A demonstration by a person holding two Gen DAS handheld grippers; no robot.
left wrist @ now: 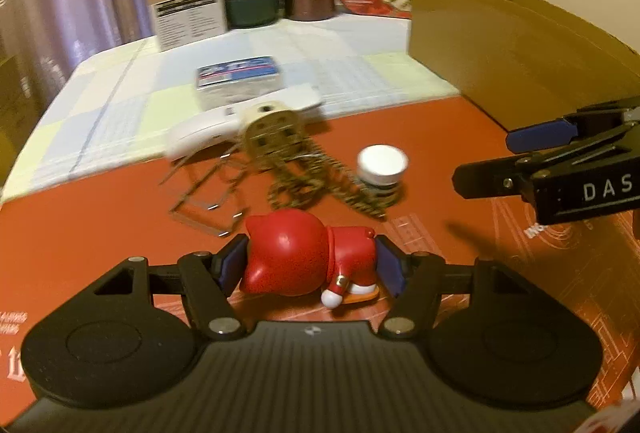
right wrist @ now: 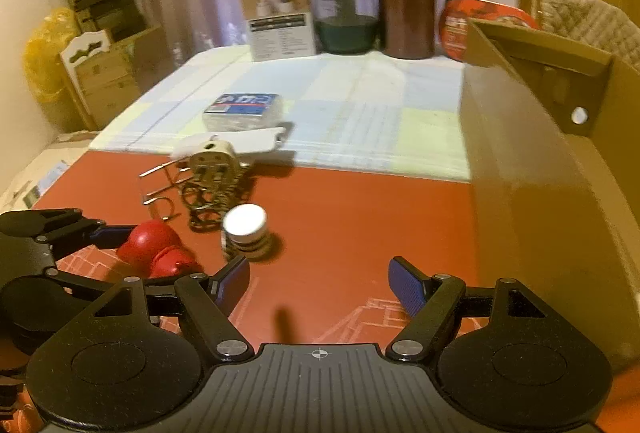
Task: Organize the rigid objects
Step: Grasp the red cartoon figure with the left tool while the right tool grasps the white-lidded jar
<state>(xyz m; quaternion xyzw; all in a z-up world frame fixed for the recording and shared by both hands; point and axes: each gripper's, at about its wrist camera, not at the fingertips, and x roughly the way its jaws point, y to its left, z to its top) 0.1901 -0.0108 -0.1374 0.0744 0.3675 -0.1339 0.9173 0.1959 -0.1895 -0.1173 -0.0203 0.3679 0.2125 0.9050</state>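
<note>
I've got the left gripper (left wrist: 310,265) straddling the red figurine (left wrist: 304,257), which lies on its side on the red mat (left wrist: 100,233) right between my blue pads (left wrist: 231,261); the left pad sits against the rounded head, the right pad at the feet end, and both look to be touching, so I read it as a pinch just taking hold rather than a firm clamp. The trick here is the shape: that head is smooth and domed, so I want the pad squarely on its widest part, not riding up toward the crown where it could squirt out. I'd squeeze evenly, then lift straight up before swinging anywhere. My right gripper (right wrist: 318,285) hangs off to the right with its jaws spread wide and nothing between them, just bare mat below. Ahead of the left fingers sits the white-capped jar (left wrist: 382,165), and beyond it the tangle of chain (left wrist: 320,177) and the wire frame (left wrist: 204,193), so I keep my lift clear of those. The cardboard box (right wrist: 540,161) stands to the right of both grippers, a likely place for the figurine, and I'd guess a high arc over its wall is the safe route.
</note>
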